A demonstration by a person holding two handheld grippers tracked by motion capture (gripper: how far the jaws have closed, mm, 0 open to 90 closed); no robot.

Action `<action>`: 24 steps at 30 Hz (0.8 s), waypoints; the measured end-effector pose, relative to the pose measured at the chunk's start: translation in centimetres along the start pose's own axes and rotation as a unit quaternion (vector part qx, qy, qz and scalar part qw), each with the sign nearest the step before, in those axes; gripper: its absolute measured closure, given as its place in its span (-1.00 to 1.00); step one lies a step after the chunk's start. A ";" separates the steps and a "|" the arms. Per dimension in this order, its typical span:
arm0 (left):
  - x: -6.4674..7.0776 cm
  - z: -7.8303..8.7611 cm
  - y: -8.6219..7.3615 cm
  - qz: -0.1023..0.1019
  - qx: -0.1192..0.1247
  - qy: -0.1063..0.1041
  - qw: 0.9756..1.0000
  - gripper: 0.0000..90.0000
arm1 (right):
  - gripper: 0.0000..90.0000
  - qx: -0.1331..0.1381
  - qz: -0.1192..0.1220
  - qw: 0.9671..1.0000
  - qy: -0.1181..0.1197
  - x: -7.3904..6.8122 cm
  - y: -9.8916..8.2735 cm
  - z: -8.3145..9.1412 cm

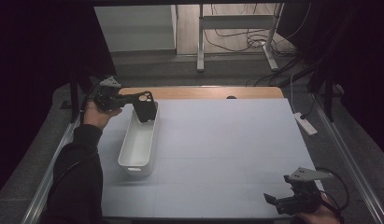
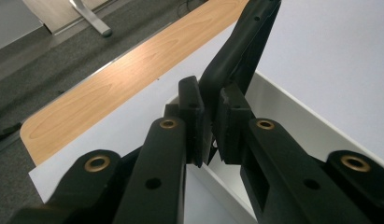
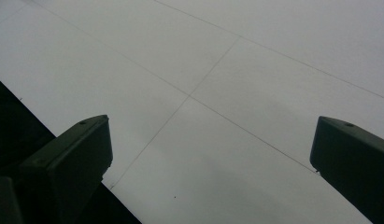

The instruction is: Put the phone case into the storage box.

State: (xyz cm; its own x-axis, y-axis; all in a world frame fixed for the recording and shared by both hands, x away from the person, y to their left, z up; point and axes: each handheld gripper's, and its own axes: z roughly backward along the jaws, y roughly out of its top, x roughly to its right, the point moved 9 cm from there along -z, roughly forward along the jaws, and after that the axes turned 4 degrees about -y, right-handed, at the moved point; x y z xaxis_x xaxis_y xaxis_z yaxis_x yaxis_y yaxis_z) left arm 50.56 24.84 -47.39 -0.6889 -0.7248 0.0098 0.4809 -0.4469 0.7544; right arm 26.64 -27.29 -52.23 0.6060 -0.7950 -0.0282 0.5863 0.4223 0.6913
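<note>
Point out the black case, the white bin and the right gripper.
black case (image 1: 145, 111), high view, on its flat face.
white bin (image 1: 136, 169), high view, on its near end wall.
right gripper (image 1: 270, 199), high view, at its jaw tips.

Wooden table (image 1: 199, 92) with a pale grey mat (image 1: 227, 149) covering most of it. A long white bin (image 1: 138, 144) sits on the mat right under the left gripper (image 1: 133, 99), well apart from the right gripper (image 1: 278, 201).
</note>
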 end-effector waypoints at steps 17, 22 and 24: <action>-0.6 -1.5 0.8 -0.056 0.004 0.019 0.998 0.82 | -1.00 -0.003 -0.002 1.000 0.001 0.1 -0.1 0.0; -0.8 -1.7 0.9 -0.063 0.012 0.023 0.998 0.81 | -1.00 -0.005 -0.001 1.000 0.002 0.0 -0.1 0.0; -0.9 -1.7 0.9 -0.063 0.017 0.026 0.997 0.80 | -1.00 -0.005 -0.001 1.000 0.002 0.0 -0.1 0.0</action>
State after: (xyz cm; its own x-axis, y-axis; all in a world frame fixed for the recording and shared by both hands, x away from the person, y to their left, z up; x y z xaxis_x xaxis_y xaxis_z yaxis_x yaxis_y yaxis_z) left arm 52.57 24.19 -47.88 -0.7130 -0.6906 -0.1209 0.3721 -0.5189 0.7696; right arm 26.63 -27.33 -52.31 0.6065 -0.7944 -0.0322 0.5929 0.4249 0.6840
